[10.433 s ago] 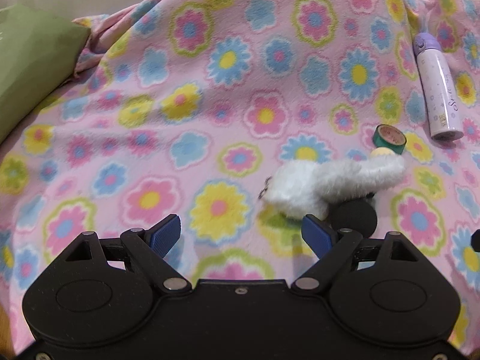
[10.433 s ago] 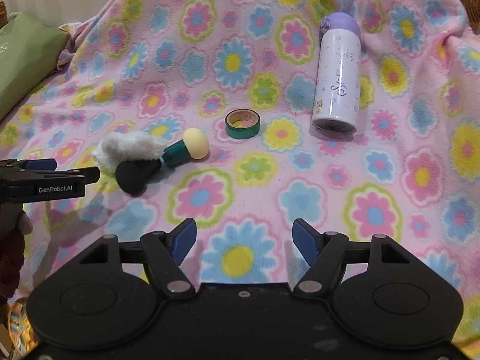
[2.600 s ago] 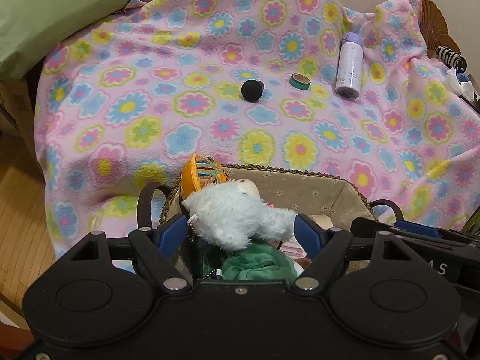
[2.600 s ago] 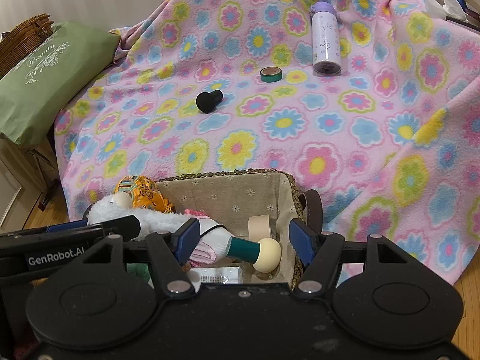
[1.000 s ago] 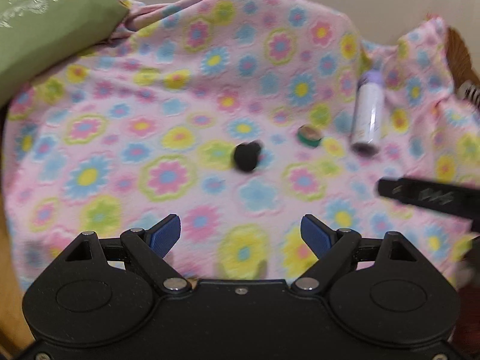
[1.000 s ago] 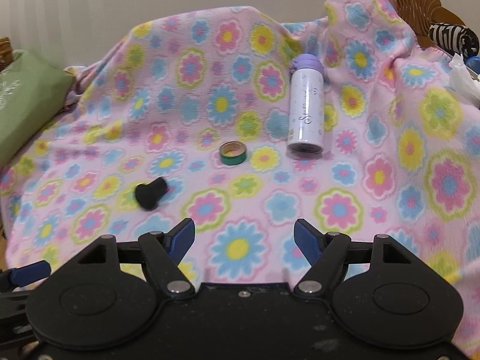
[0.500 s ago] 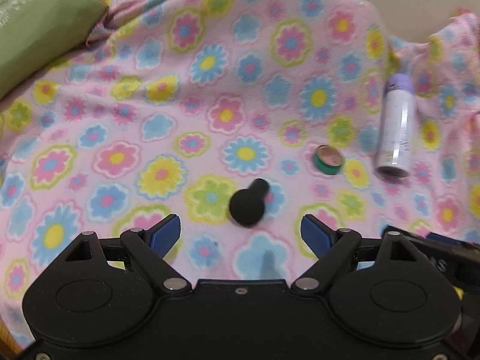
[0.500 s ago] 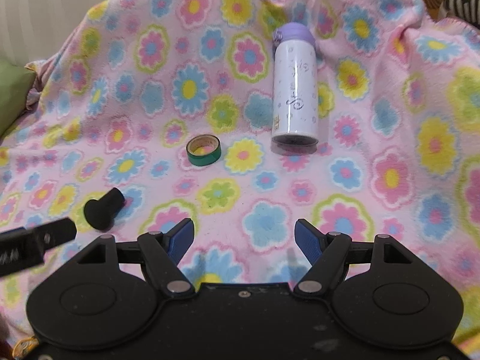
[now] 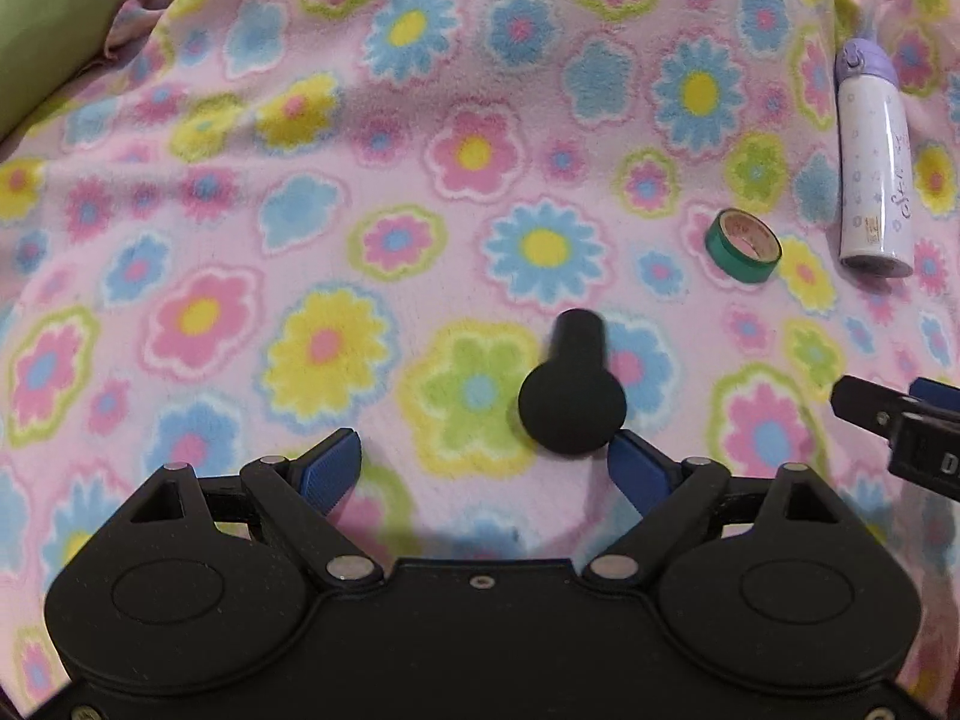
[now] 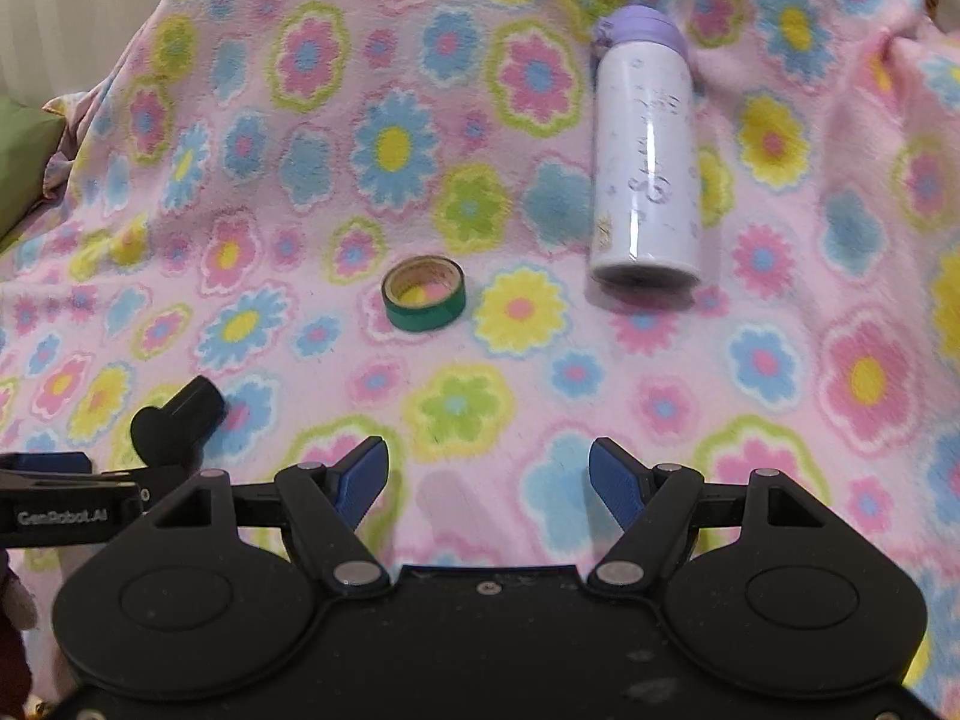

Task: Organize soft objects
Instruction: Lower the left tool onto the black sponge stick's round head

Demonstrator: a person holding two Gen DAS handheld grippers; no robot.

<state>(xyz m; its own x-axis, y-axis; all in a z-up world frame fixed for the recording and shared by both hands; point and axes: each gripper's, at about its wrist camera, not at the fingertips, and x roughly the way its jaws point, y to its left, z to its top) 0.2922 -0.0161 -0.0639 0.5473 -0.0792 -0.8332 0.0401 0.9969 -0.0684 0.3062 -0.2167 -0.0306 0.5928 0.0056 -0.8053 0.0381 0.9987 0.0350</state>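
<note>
1. Now, leftmost ahead of my left gripper (image 9: pixel 483 462) lies a green cushion (image 9: pixel 42 18), far off at the upper left edge on the flowered blanket (image 9: pixel 360 180); it plays no part in the coming move as I judge it.
2. Straight ahead and slightly right of my left gripper's centre lies the black sponge applicator (image 9: pixel 571 402), flat on the blanket; its round head sits nearest me, just beside my right-hand fingertip, and its short stem points away from me, so its long axis runs roughly along my fingers; my jaws are spread wide and empty, low over the fabric.
3. My left gripper is plainly the nearer one; I judge a small shift right would centre the head between the pads before closing.
4. Further right and ahead lie a green tape roll (image 9: pixel 744 246) and a white bottle with purple cap (image 9: pixel 873 162), both well apart from the applicator.
5. My right gripper (image 10: pixel 489 483) hovers spread and empty too; from it the applicator (image 10: pixel 174 426) lies off to the left, the tape roll (image 10: pixel 424 293) ahead, the bottle (image 10: pixel 648 168) ahead right.
</note>
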